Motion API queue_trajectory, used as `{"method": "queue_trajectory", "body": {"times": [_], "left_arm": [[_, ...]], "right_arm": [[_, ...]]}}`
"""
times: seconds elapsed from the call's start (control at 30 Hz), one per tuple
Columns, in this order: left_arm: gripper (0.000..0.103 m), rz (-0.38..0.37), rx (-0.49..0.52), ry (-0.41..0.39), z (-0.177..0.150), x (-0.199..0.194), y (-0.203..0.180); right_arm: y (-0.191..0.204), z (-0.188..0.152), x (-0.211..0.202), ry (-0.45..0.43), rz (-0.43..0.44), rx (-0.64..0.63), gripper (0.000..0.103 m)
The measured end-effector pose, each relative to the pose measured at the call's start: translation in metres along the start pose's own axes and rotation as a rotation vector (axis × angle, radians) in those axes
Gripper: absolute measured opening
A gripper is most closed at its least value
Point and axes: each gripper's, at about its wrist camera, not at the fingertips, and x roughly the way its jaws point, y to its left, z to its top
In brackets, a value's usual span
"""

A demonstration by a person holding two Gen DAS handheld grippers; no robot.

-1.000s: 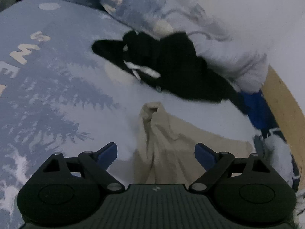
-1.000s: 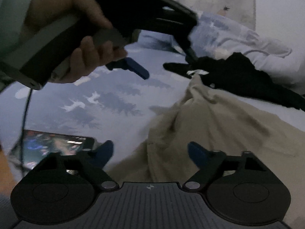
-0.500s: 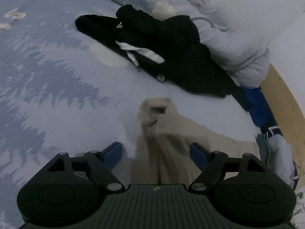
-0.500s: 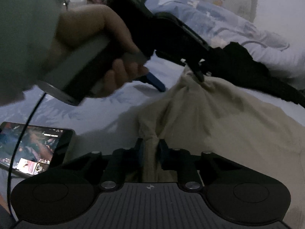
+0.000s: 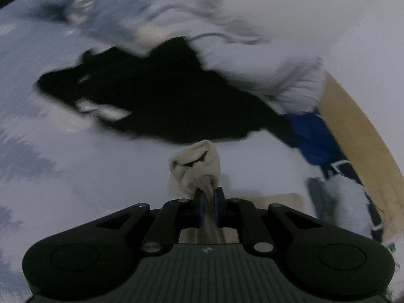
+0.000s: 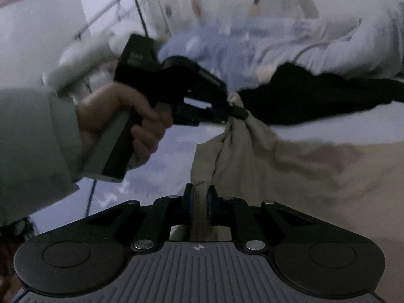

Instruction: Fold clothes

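A beige garment (image 6: 265, 166) is lifted off the bed, stretched between both grippers. My left gripper (image 5: 208, 198) is shut on a bunched corner of the beige garment (image 5: 197, 166), which sticks out past the fingertips. My right gripper (image 6: 200, 197) is shut on another edge of the cloth. In the right wrist view a hand (image 6: 118, 116) holds the left gripper (image 6: 237, 111), clamped on the upper corner. A black garment (image 5: 156, 101) lies crumpled on the bed beyond; the same black garment (image 6: 315, 96) shows behind the beige cloth.
The bed carries a pale blue patterned sheet (image 5: 50, 164) and a bunched duvet (image 5: 252, 50) at the back. A blue item (image 5: 315, 136) and a wooden bed edge (image 5: 358, 141) are at the right. A cable (image 6: 91, 197) hangs at the lower left.
The left gripper has shut on the beige garment's corner; it stood open half a second ago. Both grippers have lifted the cloth upward. The right gripper shut earlier and stays shut.
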Motion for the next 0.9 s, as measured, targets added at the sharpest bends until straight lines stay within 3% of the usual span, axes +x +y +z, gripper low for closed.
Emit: {"method": "queue_trajectory", "body": {"times": [0.23, 0.47, 0.9], "left_arm": [[0.011, -0.053, 0.079, 0.065, 0.001, 0.045, -0.097], [0.011, -0.045, 0.158, 0.138, -0.011, 0.120, -0.182], [0.011, -0.011, 0.222, 0.265, -0.042, 0.229, -0.248]], "right_arm": [[-0.076, 0.006, -0.091, -0.063, -0.097, 0.069, 0.012], [-0.168, -0.006, -0.143, -0.072, -0.194, 0.199, 0.011], [-0.285, -0.027, -0.171, -0.022, -0.348, 0.359, 0.011]]}}
